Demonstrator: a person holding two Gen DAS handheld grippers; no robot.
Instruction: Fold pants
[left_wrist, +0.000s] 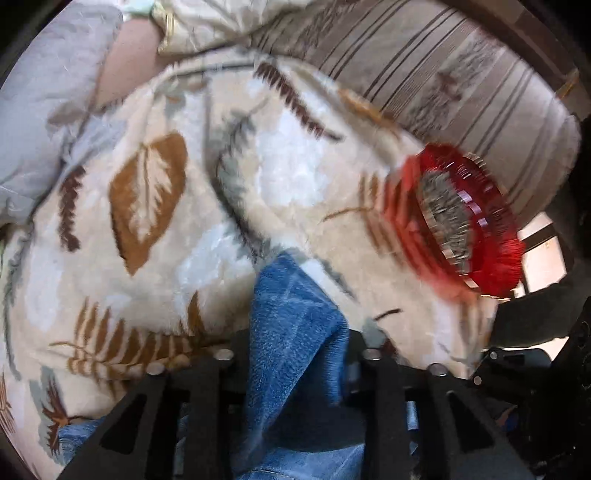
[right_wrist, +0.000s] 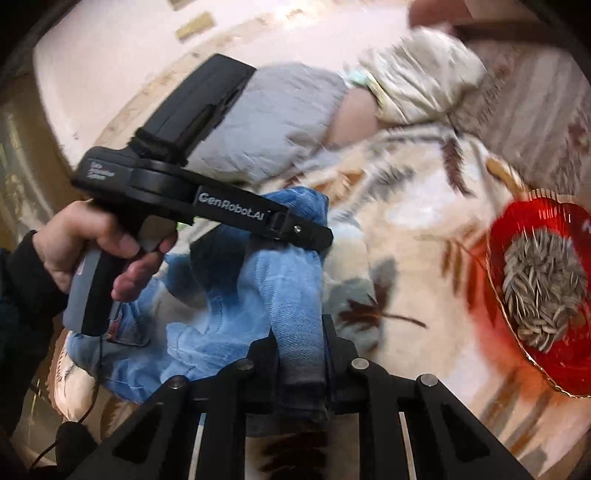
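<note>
- Pants (right_wrist: 236, 295) of faded blue denim lie bunched on the leaf-patterned blanket (left_wrist: 155, 192), low and near both cameras; part of the cloth is pulled up off the heap between the two tools.
- Blanket aside, a grey pillow (right_wrist: 280, 122) and a cream pillow (right_wrist: 421, 74) sit at the far edge, with a striped cover (left_wrist: 443, 74) beyond them.
- Red glass bowl (right_wrist: 546, 280) heaped with sunflower seeds (right_wrist: 543, 280) rests on the blanket, well to the right of the pants (blurred in both views).
- Left claw (right_wrist: 317, 243), seen from the right wrist camera, is clenched on a fold of the pants; denim bulges above and below its black fingers. The left wrist view shows the same: a strip of blue cloth runs up between the narrowed fingers.
- Left hand (right_wrist: 107, 251) wraps the tool's handle, in a dark sleeve.
- Right claw (right_wrist: 301, 354) is closed down on a hanging strip of the pants, which fills the narrow gap between its fingers.
</note>
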